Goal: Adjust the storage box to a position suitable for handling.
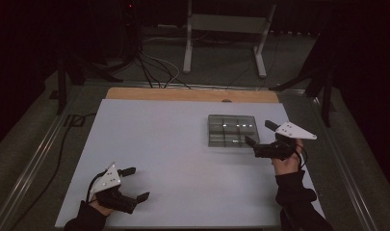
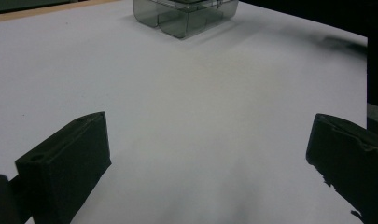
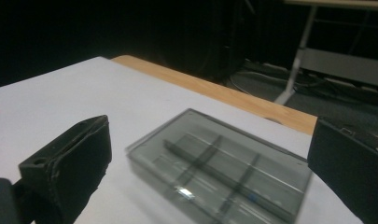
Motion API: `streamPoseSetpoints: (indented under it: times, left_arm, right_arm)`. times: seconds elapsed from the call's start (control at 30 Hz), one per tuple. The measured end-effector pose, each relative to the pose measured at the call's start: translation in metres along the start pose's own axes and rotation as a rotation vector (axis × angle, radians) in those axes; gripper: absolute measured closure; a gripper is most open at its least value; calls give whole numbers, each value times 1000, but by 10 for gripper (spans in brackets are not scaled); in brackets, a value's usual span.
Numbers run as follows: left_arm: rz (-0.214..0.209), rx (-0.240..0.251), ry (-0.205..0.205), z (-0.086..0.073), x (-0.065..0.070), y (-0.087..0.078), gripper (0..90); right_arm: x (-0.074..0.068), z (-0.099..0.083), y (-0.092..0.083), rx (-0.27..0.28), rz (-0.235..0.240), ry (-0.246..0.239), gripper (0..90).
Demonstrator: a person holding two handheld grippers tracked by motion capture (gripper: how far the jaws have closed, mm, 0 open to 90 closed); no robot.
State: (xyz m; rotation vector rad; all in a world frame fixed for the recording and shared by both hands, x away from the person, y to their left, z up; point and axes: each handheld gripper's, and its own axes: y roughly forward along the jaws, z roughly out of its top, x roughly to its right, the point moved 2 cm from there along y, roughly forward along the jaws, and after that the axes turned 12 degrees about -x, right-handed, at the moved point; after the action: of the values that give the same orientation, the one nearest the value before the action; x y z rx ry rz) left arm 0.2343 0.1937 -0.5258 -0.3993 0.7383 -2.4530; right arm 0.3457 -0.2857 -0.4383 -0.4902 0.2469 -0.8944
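A clear grey plastic box (image 1: 232, 130) with divided compartments and a shut lid lies flat on the white table (image 1: 173, 144), right of centre. My right gripper (image 1: 260, 133) hovers just off the box's right edge, jaws open and pointing left at it. In the right gripper view the box (image 3: 224, 170) lies between and beyond the two black jaws, slightly blurred. My left gripper (image 1: 135, 183) rests near the table's front left corner, open and empty. In the left gripper view the box (image 2: 185, 14) stands far off at the top.
A wooden strip (image 1: 192, 95) runs along the table's far edge. Beyond it a white metal stand (image 1: 226, 29) and several cables (image 1: 154, 67) sit on the dark floor. Metal rails (image 1: 36, 154) flank the table.
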Motion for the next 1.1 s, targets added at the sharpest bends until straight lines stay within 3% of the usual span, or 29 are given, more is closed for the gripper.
streamPoseSetpoints:
  times: [0.1, 0.17, 0.23, 0.3, 0.43, 0.6, 0.8, 0.97, 1.03, 1.1]
  left_arm:
    - [-1, -1, 1, 0, 0, 0, 9]
    - [-1, 0, -2, 0, 0, 0, 8]
    - [-5, 2, -1, 1, 0, 0, 9]
    - [-8, -5, 0, 0, 0, 1, 9]
    - [-7, 0, -3, 1, 0, 1, 9]
    - [-9, -19, -3, 1, 1, 4, 9]
    - [1, -44, 1, 5, 2, 7, 9]
    - [-24, -53, -14, 7, 1, 11, 9]
    - [-47, -56, -9, 11, 1, 11, 9]
    - [-38, -53, 8, 17, 0, 11, 9]
  right_arm:
    - [15, 2, 3, -5, -30, 36, 90]
    - [24, 2, 7, -22, -56, 48, 95]
    - [34, 2, 12, -36, -83, 70, 204]
    - [44, 1, 20, -87, -115, 99, 274]
    - [61, -5, 32, -151, -137, 133, 620]
    - [79, -16, 48, -233, -180, 132, 891]
    - [98, -34, 69, -336, -197, 150, 900]
    - [105, -45, 83, -371, -145, 187, 900]
    - [104, -47, 86, -380, -127, 177, 900]
    - [102, -49, 90, -394, -112, 170, 900]
